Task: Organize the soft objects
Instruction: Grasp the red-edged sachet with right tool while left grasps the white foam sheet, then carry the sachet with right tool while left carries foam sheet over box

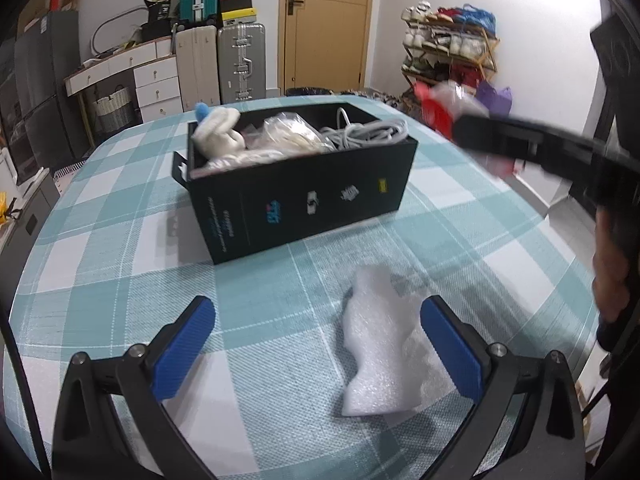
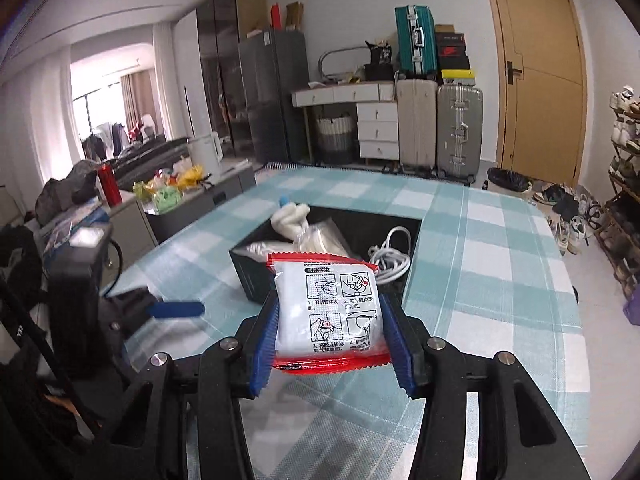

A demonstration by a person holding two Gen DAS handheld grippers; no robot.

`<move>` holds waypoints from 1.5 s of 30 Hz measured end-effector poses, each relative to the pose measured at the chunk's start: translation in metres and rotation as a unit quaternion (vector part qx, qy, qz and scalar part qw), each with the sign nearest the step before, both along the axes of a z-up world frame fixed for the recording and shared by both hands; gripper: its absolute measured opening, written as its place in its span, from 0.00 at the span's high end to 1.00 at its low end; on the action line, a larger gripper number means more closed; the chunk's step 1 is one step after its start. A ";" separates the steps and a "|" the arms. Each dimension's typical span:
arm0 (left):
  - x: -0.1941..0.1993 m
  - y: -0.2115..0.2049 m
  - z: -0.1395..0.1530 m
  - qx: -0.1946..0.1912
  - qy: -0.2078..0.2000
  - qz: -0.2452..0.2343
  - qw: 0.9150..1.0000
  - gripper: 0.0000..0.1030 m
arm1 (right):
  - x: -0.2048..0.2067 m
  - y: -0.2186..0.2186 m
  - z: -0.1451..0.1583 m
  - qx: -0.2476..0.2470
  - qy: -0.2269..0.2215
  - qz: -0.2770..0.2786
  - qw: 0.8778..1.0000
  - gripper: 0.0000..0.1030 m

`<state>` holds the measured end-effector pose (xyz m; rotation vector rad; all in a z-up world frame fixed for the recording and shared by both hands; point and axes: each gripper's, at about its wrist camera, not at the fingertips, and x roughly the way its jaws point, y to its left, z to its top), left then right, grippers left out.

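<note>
Two suitcases [image 2: 440, 128] stand beyond the checked tablecloth [image 2: 500, 264] holding a black box [image 1: 304, 196].

The box [image 1: 296, 184] stands on the bench [image 1: 120, 264]. In it, the plush toy [image 1: 218, 130] lies at the left end, the plastic bags [image 1: 288, 136] in the middle, and the coiled cable [image 1: 368, 130] at the right end. The foam sheet [image 1: 380, 344] lies on the bench before the box, just beside the left hand-held gripper's [image 1: 316, 344] right finger, perhaps touching it. The right hand-held gripper [image 2: 328, 316] holds the packet [image 2: 328, 308] above the bench, near the box.

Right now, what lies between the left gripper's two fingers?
In the left wrist view, the white foam piece lies on the tablecloth between the open left gripper fingers, nearer the right one.
</note>
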<state>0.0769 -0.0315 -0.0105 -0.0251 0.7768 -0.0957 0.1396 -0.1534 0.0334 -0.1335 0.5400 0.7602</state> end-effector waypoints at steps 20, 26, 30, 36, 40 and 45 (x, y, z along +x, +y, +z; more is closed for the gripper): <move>0.000 -0.006 0.004 -0.023 0.005 -0.037 0.999 0.64 | 0.002 0.000 0.001 0.003 0.004 -0.002 1.000 0.52; -0.001 0.014 0.022 -0.044 -0.016 -0.013 0.999 0.64 | 0.002 0.000 0.000 0.005 0.001 -0.005 1.000 0.52; -0.001 0.026 0.037 -0.045 -0.035 -0.005 0.998 0.64 | 0.002 0.001 0.002 0.011 -0.003 -0.010 1.000 0.52; 0.010 0.035 0.060 -0.035 -0.059 -0.006 0.998 0.64 | 0.007 0.001 0.007 0.027 -0.002 -0.032 0.999 0.52; 0.022 0.039 0.071 -0.037 -0.069 -0.009 0.997 0.64 | 0.016 0.000 0.012 0.043 0.006 -0.046 0.998 0.52; 0.041 0.041 0.080 -0.038 -0.074 -0.016 0.996 0.64 | 0.026 0.010 0.019 0.020 -0.003 -0.060 0.998 0.52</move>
